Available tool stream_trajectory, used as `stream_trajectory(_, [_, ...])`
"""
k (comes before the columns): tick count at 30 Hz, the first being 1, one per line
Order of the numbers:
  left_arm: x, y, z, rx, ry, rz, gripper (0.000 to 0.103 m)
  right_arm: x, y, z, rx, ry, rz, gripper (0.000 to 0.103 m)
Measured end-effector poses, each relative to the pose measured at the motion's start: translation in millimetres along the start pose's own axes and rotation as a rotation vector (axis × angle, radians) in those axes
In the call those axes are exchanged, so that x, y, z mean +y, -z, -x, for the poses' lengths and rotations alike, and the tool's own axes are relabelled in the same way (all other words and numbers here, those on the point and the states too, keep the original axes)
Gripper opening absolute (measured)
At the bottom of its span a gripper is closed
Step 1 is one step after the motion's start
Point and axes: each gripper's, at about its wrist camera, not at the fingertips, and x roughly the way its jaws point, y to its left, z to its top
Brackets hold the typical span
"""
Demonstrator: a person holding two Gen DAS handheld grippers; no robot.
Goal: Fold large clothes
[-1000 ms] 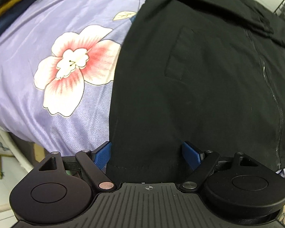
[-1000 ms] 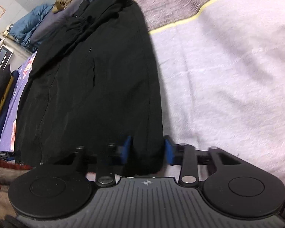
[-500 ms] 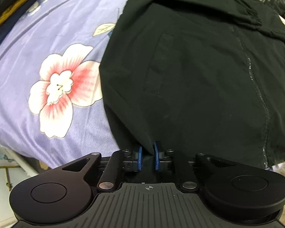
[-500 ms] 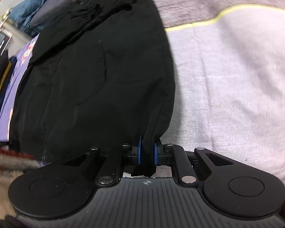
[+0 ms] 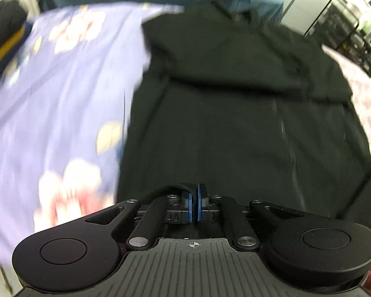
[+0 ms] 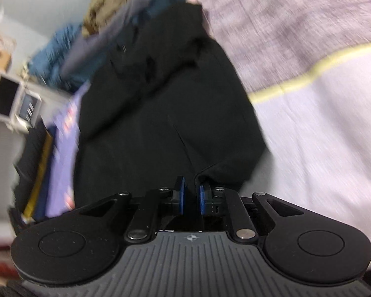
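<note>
Left wrist view — left gripper pinches black jacket hem — floral sheet beneath.

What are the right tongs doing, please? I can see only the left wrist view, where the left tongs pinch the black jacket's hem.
Observer: The right tongs are shut on the hem of the black jacket, near its right corner.
Operator: Thank you. What lies beside that edge of the jacket?
Observer: A pale blanket with a yellow stripe running across it.
Operator: And what is past the collar end?
Observer: A brown garment lies on top of the pile of clothes there.
</note>
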Motion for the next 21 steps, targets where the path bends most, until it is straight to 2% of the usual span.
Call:
stream_trajectory(5, [13.1, -103.4, -1.1, -0.125, -0.033, -0.070, 0.031, 31.4, -90.6, -21.7, -0.085, -0.053, 0.024, 0.013])
stream_trajectory(10, [23.7, -205.7, -26.6, -0.224, -0.117, -0.099, 0.029, 54.0, -194.1, -52.2, -0.174, -0.050, 0.024, 0.013])
stream_trajectory(14, [34.2, -274.1, -63.6, -0.242, -0.119, -0.029, 0.027, 52.5, -264.4, -83.0, -0.264, 0.005, -0.066, 0.013])
stream_trajectory(16, [37.1, -297.9, -84.7, -0.228, -0.118, 0.008, 0.027, 53.6, -291.8, -99.4, -0.303, 0.048, -0.115, 0.013])
stream_trajectory(18, [39.4, -316.0, -107.2, -0.202, -0.120, 0.056, 0.028, 57.6, -311.7, -119.4, -0.320, 0.090, -0.138, 0.013])
stream_trajectory(21, [44.8, -321.7, -131.5, -0.162, -0.136, 0.080, 0.030, 63.0, -331.5, -151.0, -0.322, 0.184, -0.129, 0.013])
